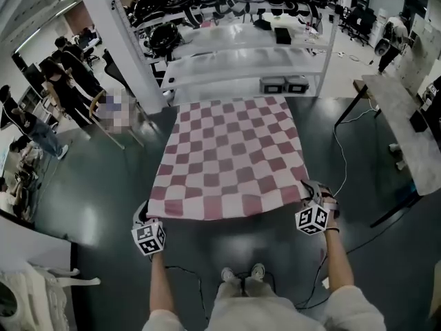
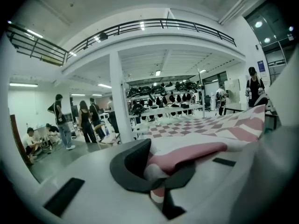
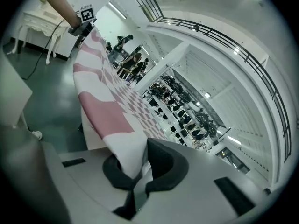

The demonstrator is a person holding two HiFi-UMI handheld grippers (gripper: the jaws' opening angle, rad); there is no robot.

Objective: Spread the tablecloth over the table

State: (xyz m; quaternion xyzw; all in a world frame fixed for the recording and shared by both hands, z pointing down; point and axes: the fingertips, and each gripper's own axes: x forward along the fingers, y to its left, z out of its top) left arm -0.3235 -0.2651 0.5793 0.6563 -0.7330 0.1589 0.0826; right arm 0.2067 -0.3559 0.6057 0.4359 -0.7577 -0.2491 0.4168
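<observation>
A red-and-white checked tablecloth [image 1: 233,158] lies stretched flat over the table in front of me in the head view, its near edge hanging at my side. My left gripper [image 1: 145,216] is shut on the cloth's near left corner [image 2: 161,160]. My right gripper [image 1: 313,195] is shut on the near right corner [image 3: 126,160]. Both hold the near edge taut between them. In the right gripper view the cloth [image 3: 103,101] runs away to the left gripper's marker cube [image 3: 87,14]. The table under the cloth is hidden.
White shelving [image 1: 241,54] with black helmets stands just beyond the table's far end. A white pillar [image 1: 120,40] rises at the far left, people [image 1: 62,81] beside it. A grey-topped table [image 1: 406,133] stands at right, a cable [image 1: 341,157] on the dark floor.
</observation>
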